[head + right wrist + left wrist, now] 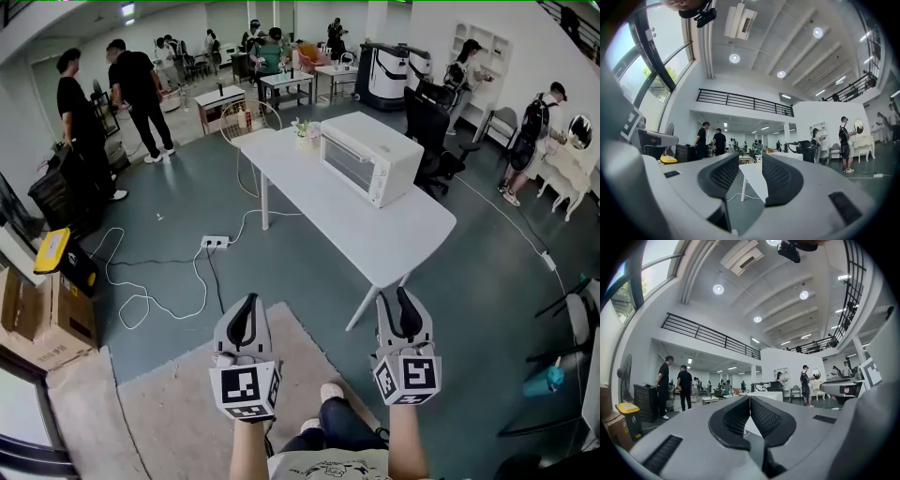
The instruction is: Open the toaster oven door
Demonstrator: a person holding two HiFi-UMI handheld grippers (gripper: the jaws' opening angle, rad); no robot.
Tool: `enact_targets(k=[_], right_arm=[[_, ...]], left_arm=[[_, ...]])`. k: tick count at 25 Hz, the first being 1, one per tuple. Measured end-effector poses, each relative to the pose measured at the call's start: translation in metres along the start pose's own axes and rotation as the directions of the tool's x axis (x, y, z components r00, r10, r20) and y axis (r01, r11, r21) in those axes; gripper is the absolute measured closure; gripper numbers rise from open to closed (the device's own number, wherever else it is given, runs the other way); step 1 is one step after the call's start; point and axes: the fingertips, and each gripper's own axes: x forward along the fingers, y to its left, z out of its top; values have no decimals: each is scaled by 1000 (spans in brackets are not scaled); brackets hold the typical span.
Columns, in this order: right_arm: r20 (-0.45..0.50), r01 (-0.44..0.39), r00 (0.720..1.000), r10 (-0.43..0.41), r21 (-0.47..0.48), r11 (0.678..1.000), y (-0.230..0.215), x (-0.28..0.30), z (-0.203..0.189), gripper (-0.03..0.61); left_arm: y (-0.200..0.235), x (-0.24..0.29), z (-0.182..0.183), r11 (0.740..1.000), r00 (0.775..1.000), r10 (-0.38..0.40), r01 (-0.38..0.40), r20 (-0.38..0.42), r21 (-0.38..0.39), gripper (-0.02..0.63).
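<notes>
Toaster oven [370, 157]: stands on the far half of the white table [394, 239], its door [350, 161] shut as far as I can see, well apart from both my grippers. Left gripper [247, 309]: jaws pressed together, holding nothing. Right gripper [401, 305]: jaws parted partway, nothing between them, both grippers held low over the floor short of the table. Progress, by my reckoning: none yet, with the approach, the grip on the door and the pull all left to do.

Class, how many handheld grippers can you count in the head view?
2. The left gripper is at the bottom, left of centre, over the rug; the right gripper is beside it, right of centre. None looks hidden.
</notes>
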Motion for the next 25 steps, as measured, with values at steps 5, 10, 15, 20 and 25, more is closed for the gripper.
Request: enact_targets(k=[5, 10, 15, 20, 25], right_arm=[[-21, -39, 999, 38, -16, 999, 5, 36, -8, 336], [-14, -52, 999, 52, -18, 998, -1, 86, -12, 337], [-3, -71, 997, 71, -25, 997, -8, 155, -12, 337], [4, -83, 997, 83, -19, 996, -26, 228, -8, 337], [20, -78, 997, 78, -7, 997, -44, 299, -5, 337]], left_arm=[[10, 27, -9, 1000, 1000, 16, -16, -11, -9, 607], [25, 68, -15, 999, 999, 38, -38, -15, -6, 607], [48, 128, -15, 998, 998, 66, -66, -7, -5, 607], [65, 196, -8, 996, 996, 84, -84, -1, 2, 607], [79, 263, -1, 996, 996, 87, -87, 9, 17, 607]])
